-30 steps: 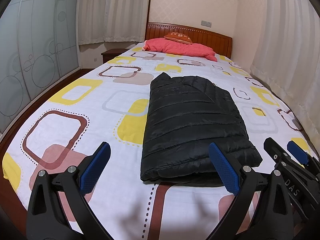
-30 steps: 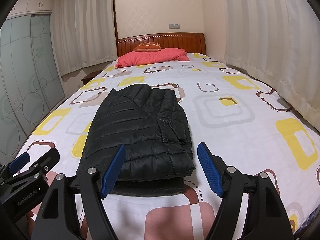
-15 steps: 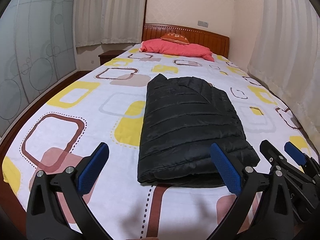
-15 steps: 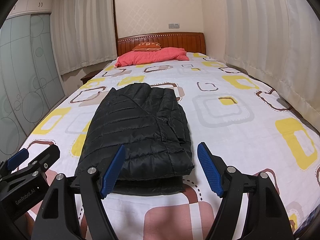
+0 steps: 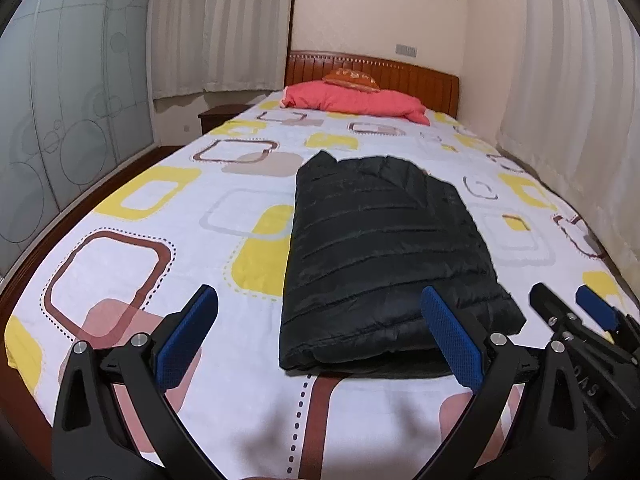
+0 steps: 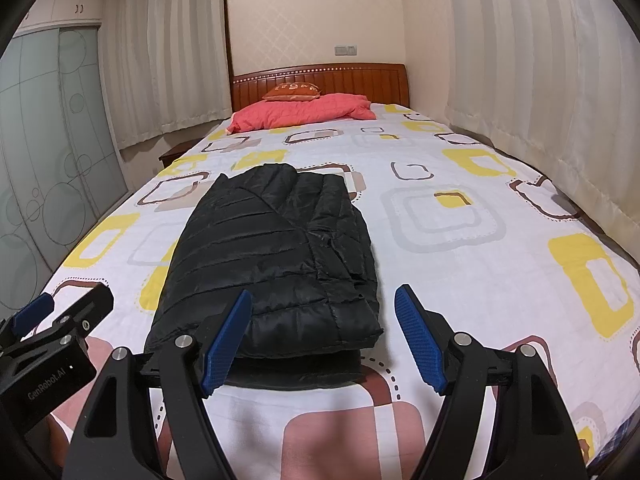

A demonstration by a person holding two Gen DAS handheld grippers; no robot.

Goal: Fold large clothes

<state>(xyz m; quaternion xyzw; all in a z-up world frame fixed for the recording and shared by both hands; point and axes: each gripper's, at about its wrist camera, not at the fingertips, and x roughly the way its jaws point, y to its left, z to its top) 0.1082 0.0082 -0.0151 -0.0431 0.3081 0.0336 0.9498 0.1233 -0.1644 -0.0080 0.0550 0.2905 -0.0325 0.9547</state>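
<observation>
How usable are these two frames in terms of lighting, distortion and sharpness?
Left wrist view: strong fisheye bending, dark vignette in the corners, warm indoor light, the black jacket sharp though its quilting reads dim; a soft shadow falls on the sheet near the open left gripper. Right wrist view: same curved edges, even light, no glare, open right gripper and pink quilt clear.

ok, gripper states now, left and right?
Left gripper: open, holding nothing, near the jacket.
Right gripper: open, holding nothing.
</observation>
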